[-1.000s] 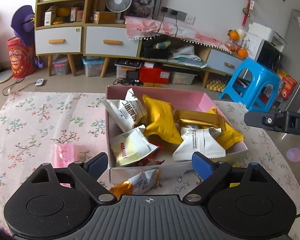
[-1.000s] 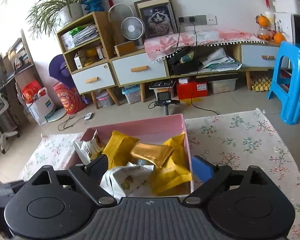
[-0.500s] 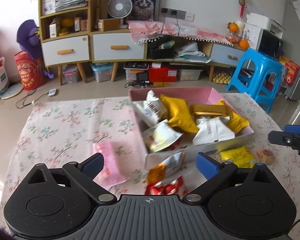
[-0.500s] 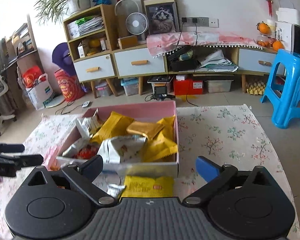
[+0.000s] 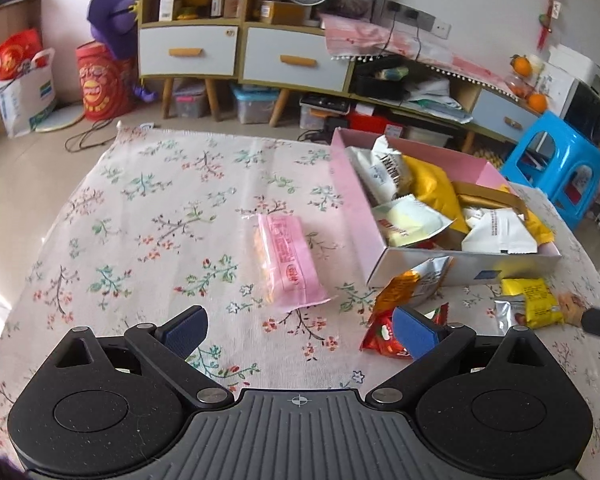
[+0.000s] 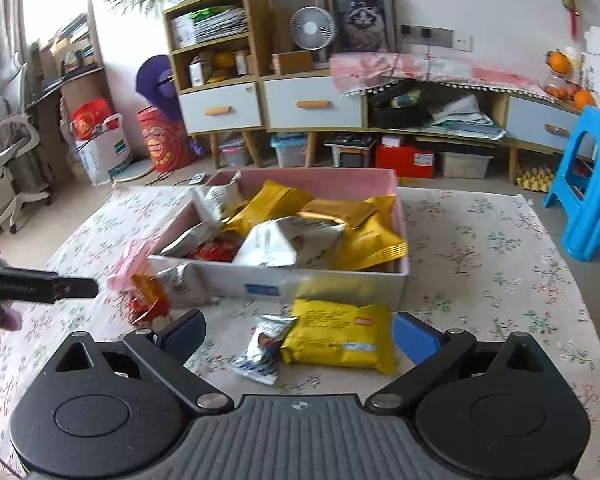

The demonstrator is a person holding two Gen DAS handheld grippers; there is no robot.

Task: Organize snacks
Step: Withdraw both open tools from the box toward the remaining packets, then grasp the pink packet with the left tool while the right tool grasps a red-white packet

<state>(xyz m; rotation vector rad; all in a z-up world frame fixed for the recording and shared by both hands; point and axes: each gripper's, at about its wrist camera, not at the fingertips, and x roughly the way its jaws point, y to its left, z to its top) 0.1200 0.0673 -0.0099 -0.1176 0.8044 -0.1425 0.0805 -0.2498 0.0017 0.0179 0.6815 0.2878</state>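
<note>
Evidently both grippers had pulled back from the pink box (image 5: pixel 360 216) at frame right, revealing loose snacks. The left gripper (image 5: pixel 298 326) gaped empty near the pink packet (image 5: pixel 288 258); the right gripper (image 6: pixel 298 330) gaped over the yellow packet (image 6: pixel 336 334).
</note>
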